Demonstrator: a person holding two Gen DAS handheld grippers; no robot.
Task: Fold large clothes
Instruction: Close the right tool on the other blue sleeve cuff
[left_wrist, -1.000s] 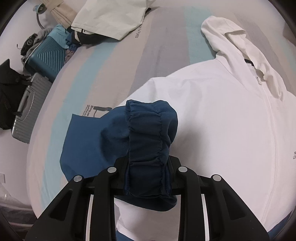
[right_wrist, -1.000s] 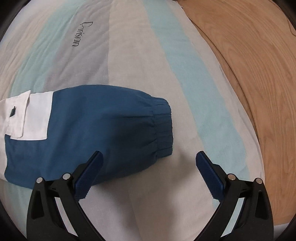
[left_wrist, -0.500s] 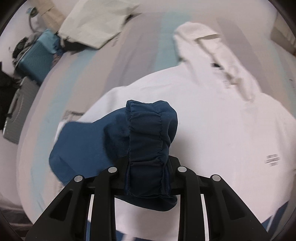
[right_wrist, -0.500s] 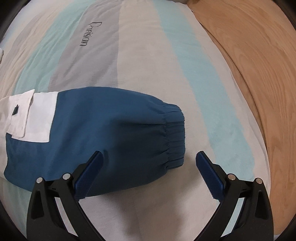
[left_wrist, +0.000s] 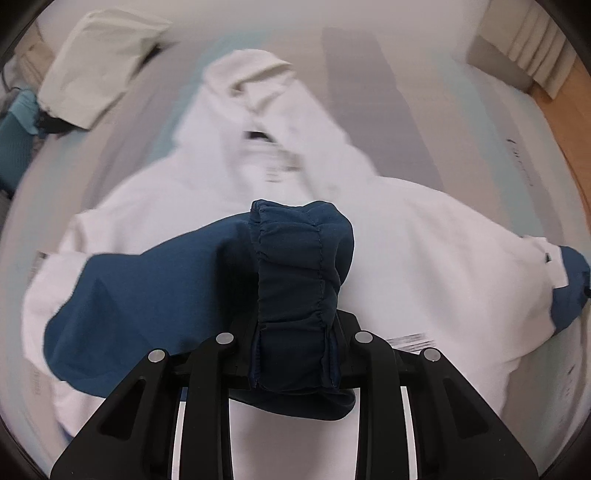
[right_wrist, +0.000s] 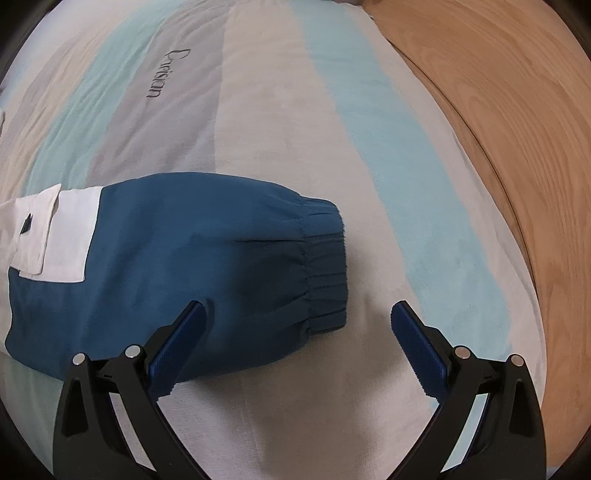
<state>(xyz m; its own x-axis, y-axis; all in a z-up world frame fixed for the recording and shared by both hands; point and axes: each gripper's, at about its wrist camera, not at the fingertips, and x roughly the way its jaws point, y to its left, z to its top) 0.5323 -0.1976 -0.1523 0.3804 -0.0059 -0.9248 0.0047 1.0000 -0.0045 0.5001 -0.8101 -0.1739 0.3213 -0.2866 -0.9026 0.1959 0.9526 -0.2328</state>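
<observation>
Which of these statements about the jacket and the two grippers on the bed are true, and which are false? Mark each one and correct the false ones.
1. The left gripper is clamped on a blue cuff. True.
2. The right gripper is shut on the other sleeve. False: it is open, with nothing pressed between its pads.
3. The jacket's body is white. True.
4. The sleeve by the right gripper hangs in the air. False: it lies flat on the striped bedsheet.
5. The jacket has a hood. True.
</observation>
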